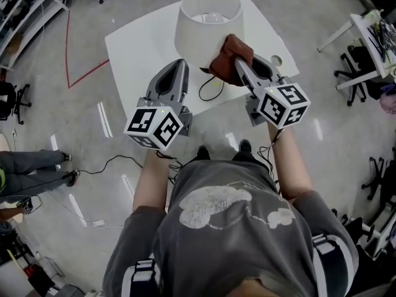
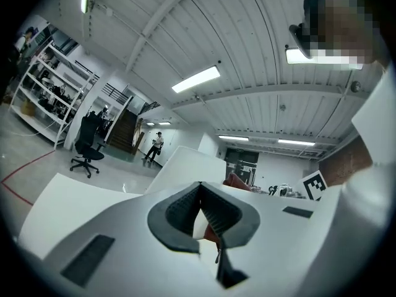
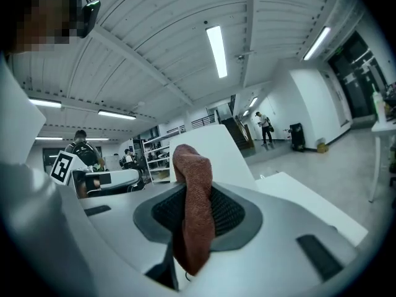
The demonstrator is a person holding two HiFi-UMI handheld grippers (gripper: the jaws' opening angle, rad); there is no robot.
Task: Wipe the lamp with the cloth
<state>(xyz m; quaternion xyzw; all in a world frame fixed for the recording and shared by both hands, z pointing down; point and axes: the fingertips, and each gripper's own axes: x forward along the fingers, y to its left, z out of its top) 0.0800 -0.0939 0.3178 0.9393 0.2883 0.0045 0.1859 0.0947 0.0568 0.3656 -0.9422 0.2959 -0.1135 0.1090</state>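
The white lamp [image 1: 207, 23] stands on the white surface [image 1: 133, 48]. In the head view we see the brown cloth [image 1: 226, 58] against its shade. Only the right gripper view shows the right gripper's [image 3: 193, 193] fingers clamped on that cloth. The left gripper's [image 2: 199, 190] fingers meet, empty, near the shade.
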